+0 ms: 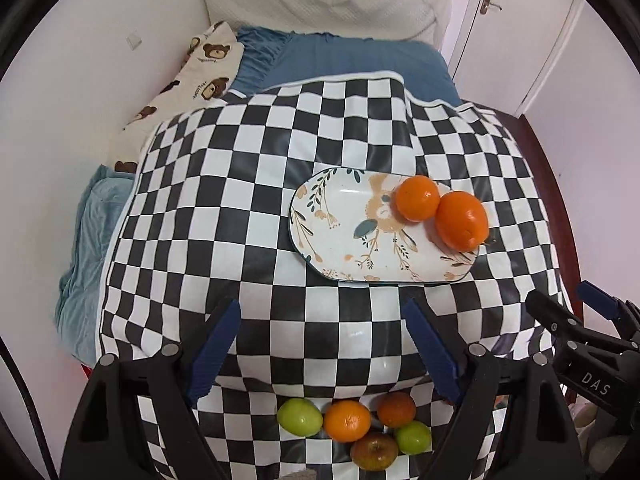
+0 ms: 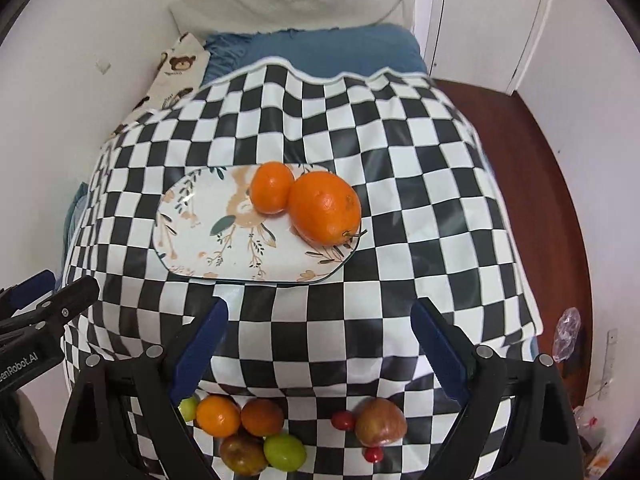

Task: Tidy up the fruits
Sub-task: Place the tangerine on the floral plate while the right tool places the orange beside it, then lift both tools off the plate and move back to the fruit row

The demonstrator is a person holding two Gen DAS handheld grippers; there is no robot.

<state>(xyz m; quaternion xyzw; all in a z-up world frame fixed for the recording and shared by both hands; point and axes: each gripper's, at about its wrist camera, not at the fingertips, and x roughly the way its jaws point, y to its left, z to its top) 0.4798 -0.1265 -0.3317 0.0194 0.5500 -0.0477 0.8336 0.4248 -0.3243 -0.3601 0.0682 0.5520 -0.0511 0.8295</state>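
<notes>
Two oranges, touching each other, lie at the right end of the oval flowered plate (image 2: 208, 236): the small orange (image 2: 272, 188) inward, the large orange (image 2: 325, 208) at the rim. The plate rests on a checkered cloth (image 2: 400, 168) spread over a bed. The loose fruit waits nearer the cameras than the plate: a third orange (image 2: 218, 416), a green apple (image 1: 300, 417) and others bunched together. Both the left tongs (image 1: 324, 348) and the right tongs (image 2: 320, 348) hover wide open and empty between plate and pile. Judged from this, sorting is partway done, oranges first; the next move calls for lowering one pair of tongs over the third orange and closing gently. Only the right view shows a reddish apple (image 2: 381, 422) with two small red fruits (image 2: 343, 421) apart from the pile.
</notes>
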